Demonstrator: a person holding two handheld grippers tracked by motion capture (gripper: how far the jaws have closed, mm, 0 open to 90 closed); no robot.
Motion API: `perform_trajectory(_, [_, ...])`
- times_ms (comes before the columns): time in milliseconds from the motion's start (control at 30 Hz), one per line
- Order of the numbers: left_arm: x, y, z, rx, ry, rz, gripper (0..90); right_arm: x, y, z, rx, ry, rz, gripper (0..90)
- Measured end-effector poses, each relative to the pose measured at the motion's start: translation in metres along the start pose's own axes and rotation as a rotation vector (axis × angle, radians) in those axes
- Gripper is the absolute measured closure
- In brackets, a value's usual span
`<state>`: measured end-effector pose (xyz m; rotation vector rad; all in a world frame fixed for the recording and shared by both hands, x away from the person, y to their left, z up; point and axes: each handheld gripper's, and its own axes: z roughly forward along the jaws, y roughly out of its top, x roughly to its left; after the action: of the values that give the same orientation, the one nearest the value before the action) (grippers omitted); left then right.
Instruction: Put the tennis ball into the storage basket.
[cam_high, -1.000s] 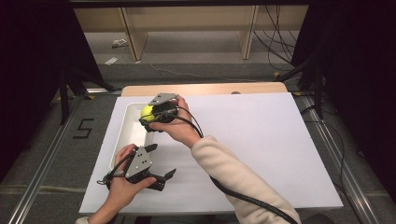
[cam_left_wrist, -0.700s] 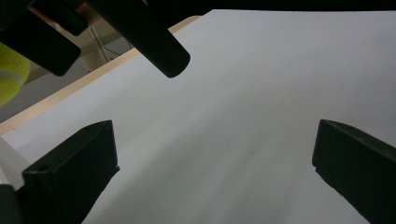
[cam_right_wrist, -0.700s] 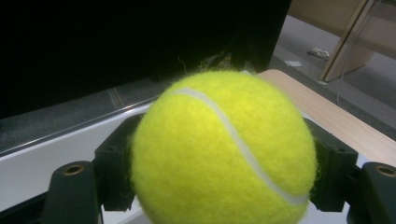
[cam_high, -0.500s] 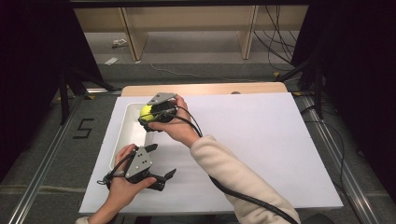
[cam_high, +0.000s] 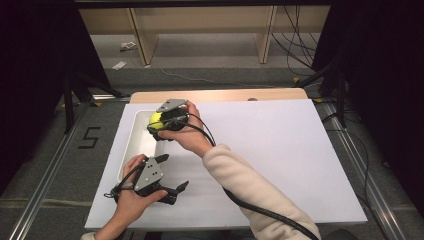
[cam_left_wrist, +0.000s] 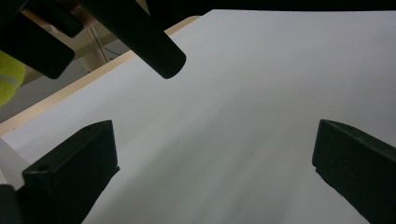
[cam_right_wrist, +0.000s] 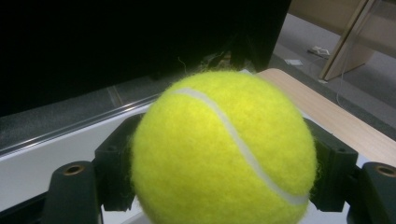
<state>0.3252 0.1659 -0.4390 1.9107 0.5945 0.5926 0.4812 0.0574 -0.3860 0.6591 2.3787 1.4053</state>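
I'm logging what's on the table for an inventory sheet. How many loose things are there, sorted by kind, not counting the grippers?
Tennis ball: 1, yellow, clamped in the right gripper
Tray: 1, white, at the left of the table
Total: 2
The left gripper holds nothing.

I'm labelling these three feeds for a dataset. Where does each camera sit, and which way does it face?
High view: above the person's side, looking forward and down on the white table; both forearms, left gripper, right gripper.
Left gripper view: on the left gripper, jaws apart, facing across the bare table.
Right gripper view: on the right gripper, facing the tennis ball between its jaws.
Shared: the ball appears in all three.
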Motion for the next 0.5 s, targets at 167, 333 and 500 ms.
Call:
perform_trajectory(167, [0.0006, -0.0002, -0.0002, -0.003, 0.002, -0.005, 0.0, 0.0005, -0.0010, 0.0020, 0.004, 0.005, 0.000, 26.8])
perform_trajectory(333, [0.0019, -0.0005, -0.0005, 0.001, 0.006, -0.002, 0.0, 0.0017, -0.0002, 0.0029, 0.006, 0.007, 0.001, 26.9])
perform_trajectory(500, [0.0013, -0.0002, -0.0001, 0.000, 0.004, -0.002, 0.0, 0.0018, 0.0016, 0.0039, 0.004, 0.009, -0.002, 26.9])
